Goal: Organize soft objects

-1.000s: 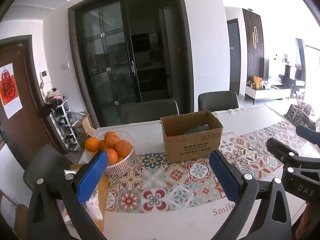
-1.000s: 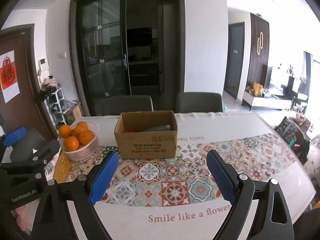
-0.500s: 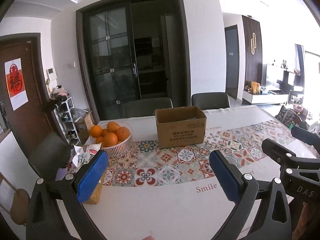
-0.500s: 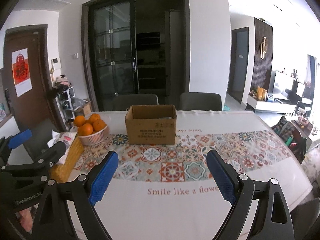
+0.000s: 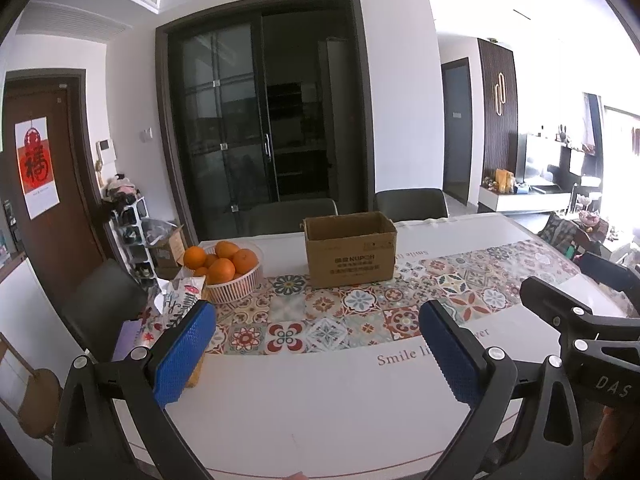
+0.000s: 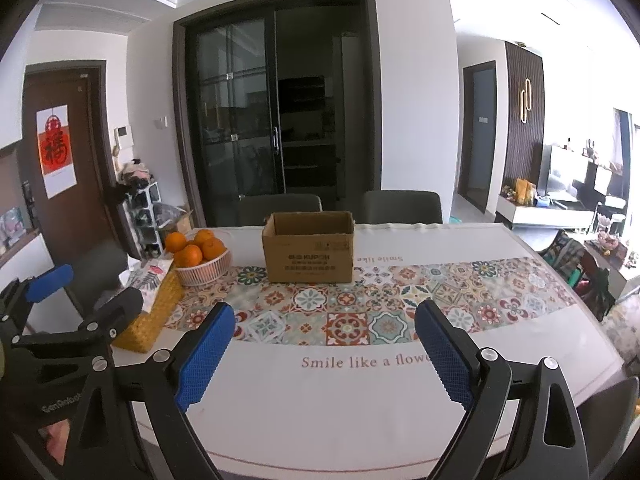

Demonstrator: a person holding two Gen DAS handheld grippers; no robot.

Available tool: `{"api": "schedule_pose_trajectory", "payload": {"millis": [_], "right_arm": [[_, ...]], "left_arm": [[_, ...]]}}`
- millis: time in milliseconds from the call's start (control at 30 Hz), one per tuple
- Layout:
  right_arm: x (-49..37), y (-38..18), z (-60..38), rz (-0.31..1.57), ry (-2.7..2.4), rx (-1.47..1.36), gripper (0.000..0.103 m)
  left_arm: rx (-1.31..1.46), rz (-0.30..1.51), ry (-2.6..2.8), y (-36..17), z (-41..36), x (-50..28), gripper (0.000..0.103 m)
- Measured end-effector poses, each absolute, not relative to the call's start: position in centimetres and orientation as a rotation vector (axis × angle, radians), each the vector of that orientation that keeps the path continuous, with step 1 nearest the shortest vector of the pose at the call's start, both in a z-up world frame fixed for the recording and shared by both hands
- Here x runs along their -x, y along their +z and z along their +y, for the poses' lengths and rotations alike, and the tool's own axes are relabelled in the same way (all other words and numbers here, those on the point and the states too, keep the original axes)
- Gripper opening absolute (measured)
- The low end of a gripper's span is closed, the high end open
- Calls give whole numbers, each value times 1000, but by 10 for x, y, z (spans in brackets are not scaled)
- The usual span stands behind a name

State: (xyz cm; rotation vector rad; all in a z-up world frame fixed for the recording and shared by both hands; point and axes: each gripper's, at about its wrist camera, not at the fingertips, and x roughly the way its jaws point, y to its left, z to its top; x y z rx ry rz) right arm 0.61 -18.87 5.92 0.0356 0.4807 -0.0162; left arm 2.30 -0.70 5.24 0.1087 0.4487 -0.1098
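Both grippers, left [image 5: 316, 350] and right [image 6: 324, 350], hover spread before the cardboard box [image 6: 309, 247].

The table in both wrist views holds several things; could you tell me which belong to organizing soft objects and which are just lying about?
Part of the job:
- cardboard box, open-topped; contents hidden
- left gripper, open, empty
- right gripper, open, empty

Just lying about:
- basket of oranges
- yellow woven box
- patterned table runner

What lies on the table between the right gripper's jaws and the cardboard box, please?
In the right wrist view, only the patterned tablecloth lies between the right gripper and the cardboard box.
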Motion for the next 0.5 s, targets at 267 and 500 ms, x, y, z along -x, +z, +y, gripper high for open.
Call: {"api": "schedule_pose_trajectory", "payload": {"millis": [267,500], "right_arm": [[5,66,-185,469,-11,-44,94],[10,72,-184,457,-12,-39,94]], "left_arm": [[-124,413,-116,63,-6,-8,103],[-122,399,-110,67,-5,-5,103]]}}
